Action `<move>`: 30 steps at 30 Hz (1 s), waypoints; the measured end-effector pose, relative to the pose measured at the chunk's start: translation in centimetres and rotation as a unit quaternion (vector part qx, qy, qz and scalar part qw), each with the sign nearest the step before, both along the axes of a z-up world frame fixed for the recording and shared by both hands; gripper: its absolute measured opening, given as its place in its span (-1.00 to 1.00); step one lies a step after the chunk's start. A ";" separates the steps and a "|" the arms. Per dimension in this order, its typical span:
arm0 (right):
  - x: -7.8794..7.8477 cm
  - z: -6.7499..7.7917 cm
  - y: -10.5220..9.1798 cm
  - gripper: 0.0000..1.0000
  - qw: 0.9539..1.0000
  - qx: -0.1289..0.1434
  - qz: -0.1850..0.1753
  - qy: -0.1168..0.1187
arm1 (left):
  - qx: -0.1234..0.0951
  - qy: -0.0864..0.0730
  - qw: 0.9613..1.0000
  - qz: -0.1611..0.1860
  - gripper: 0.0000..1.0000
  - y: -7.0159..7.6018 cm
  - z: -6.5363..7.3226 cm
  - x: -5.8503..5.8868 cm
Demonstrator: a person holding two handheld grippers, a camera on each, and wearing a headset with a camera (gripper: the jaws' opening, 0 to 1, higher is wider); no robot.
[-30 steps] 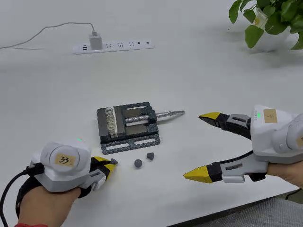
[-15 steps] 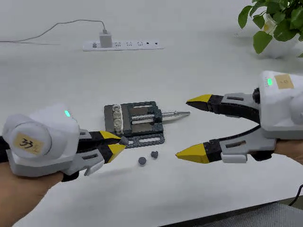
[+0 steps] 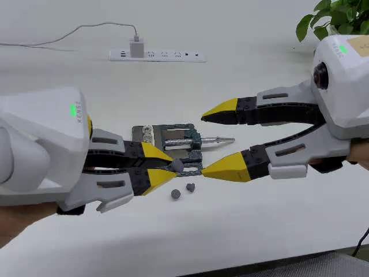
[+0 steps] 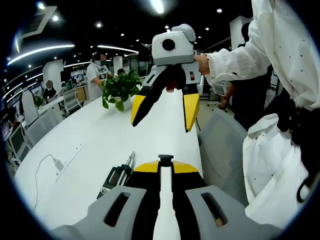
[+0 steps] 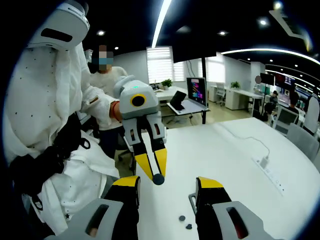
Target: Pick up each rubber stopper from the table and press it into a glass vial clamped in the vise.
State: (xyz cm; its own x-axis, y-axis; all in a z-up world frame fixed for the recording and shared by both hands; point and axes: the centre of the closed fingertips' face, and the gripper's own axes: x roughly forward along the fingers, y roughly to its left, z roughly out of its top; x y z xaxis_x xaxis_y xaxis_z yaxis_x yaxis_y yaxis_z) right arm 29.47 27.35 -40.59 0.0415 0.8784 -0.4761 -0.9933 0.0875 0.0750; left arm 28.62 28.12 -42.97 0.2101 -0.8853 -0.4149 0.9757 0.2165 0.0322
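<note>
Over the table (image 3: 259, 69), left gripper (image 3: 171, 168) pinches a stopper (image 3: 177, 166); right gripper (image 3: 203, 144) gapes wide

A white power strip (image 3: 157, 56) lies at the far side of the white table (image 3: 259, 225). A white charger (image 3: 137, 48) is plugged in near its left end, and its cable (image 3: 75, 30) trails far left. A leafy green plant (image 3: 331, 14) stands far right.

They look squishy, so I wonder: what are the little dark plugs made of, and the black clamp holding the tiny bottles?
Rubber stopper in the left gripper: matte dark grey, no shine, probably rubber; the two loose stoppers match. Vise: probably black-coated metal, with a bare shiny steel-looking screw. Vials: clear, glinting, likely glass.
</note>
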 end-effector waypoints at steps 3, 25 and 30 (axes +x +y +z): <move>-0.8 0.1 0.4 -0.36 1.000 -0.006 0.022 0.004 | -0.004 -0.003 1.000 -0.010 -0.94 -0.3 0.5 -0.3; -2.7 -0.1 1.5 -0.81 0.998 -0.019 0.059 0.001 | -0.019 -0.002 1.000 -0.020 -0.94 -0.9 1.9 -0.9; -2.8 0.0 1.4 -0.83 0.998 -0.020 0.061 -0.002 | -0.021 0.001 1.000 -0.021 -0.94 -0.9 2.0 -1.0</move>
